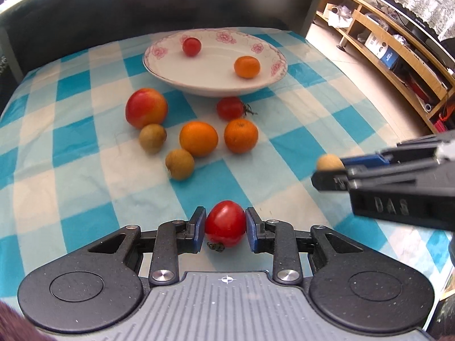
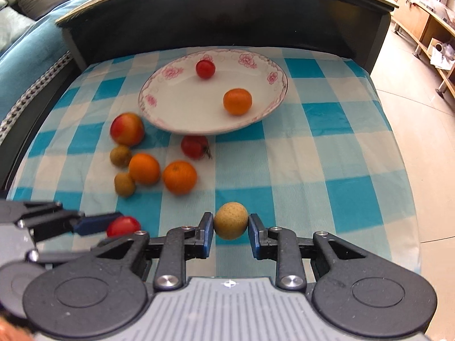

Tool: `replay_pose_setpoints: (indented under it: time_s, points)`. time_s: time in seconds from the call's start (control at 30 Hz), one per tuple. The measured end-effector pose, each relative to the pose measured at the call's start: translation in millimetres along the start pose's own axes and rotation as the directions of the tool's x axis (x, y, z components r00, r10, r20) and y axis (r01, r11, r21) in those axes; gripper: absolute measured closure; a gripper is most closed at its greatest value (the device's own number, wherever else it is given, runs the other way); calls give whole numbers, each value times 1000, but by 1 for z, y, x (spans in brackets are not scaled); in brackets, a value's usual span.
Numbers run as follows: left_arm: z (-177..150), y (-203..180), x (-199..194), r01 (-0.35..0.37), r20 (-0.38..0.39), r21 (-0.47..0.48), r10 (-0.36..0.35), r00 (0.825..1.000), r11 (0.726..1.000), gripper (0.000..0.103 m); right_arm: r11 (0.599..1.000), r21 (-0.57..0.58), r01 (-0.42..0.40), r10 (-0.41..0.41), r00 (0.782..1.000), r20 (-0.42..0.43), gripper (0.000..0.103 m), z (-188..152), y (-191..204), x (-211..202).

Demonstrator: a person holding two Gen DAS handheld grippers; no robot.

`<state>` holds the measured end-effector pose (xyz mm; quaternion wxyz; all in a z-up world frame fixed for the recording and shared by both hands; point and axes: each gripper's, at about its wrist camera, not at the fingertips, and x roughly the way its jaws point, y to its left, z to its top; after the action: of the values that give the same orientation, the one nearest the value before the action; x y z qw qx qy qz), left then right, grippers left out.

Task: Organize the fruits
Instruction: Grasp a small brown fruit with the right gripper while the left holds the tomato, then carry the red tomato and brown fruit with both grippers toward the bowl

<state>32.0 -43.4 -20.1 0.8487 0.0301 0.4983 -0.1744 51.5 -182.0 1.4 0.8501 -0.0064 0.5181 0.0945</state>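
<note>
My left gripper is shut on a red tomato with a dried stem, held over the checked cloth near its front. My right gripper is shut on a small tan longan; in the left wrist view it reaches in from the right with that longan at its tip. A white plate with pink flowers holds a cherry tomato and a small orange. In front of the plate lie an apple, a tomato, two oranges and two longans.
A blue and white checked cloth covers the low table. A dark raised board stands behind the plate. A wooden shelf unit runs along the right, and a teal sofa lies to the left.
</note>
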Motion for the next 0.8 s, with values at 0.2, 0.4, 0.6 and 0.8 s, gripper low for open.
replay_pose_setpoints:
  time_s: [0.2, 0.4, 0.6, 0.8]
  points:
    - [-12, -7, -3, -18, 8, 26, 18, 1000, 1000, 65, 998, -66, 19, -21, 999, -28, 73, -36, 9, -9]
    - [-16, -6, -4, -28, 19, 43, 27, 999, 999, 64, 995, -99, 24, -27, 999, -25, 73, -51, 10, -10]
    - [-21, 1, -8, -30, 25, 36, 29, 999, 999, 57, 991, -128, 36, -40, 999, -30, 73, -52, 11, -6]
    - [-19, 7, -7, -13, 27, 31, 12, 1000, 999, 51, 993, -118, 4, -8, 999, -41, 64, -50, 7, -5]
